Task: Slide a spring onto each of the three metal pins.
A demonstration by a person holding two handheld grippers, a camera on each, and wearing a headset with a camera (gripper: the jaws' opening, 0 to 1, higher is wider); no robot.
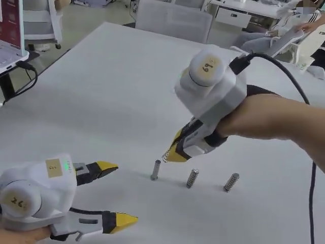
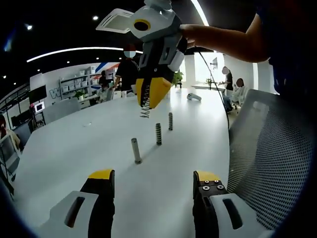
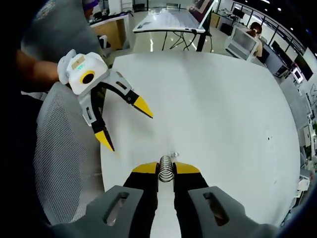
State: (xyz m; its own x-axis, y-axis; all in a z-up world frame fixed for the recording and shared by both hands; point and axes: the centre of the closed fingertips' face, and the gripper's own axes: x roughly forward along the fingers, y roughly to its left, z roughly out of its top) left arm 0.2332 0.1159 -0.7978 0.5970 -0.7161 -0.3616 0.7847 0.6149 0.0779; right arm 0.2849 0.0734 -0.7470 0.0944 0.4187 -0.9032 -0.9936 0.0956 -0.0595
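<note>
A: Starting at the left, what is the left gripper [image 1: 124,193] doing?

B: It hovers low over the white table [image 1: 101,91], jaws spread wide with nothing between them, short of the pins.

A: Next along?

B: The bare pin [image 1: 155,170], upright, the 1 of 3 without a spring. Just above it and to its right hangs the spring [image 1: 165,154], pinched between the closed jaws of the right gripper [image 1: 171,154]. In the left gripper view its lower coils dangle free below the jaw tips, apart from the pin's top.

A: And beyond that?

B: The middle pin [image 1: 192,178] and the right-hand pin [image 1: 231,182], each already sleeved in its own spring. I judge 2 of 3 done.

A: How will that spring handle?

B: Light, thin wire, I'd say: soft along its length and slick on the sides. Squeeze hard and it may bow or shoot out. The hold near the upper end looks right, since it leaves the open lower end free to find the pin. It needs lining up over the pin before lowering.
</note>
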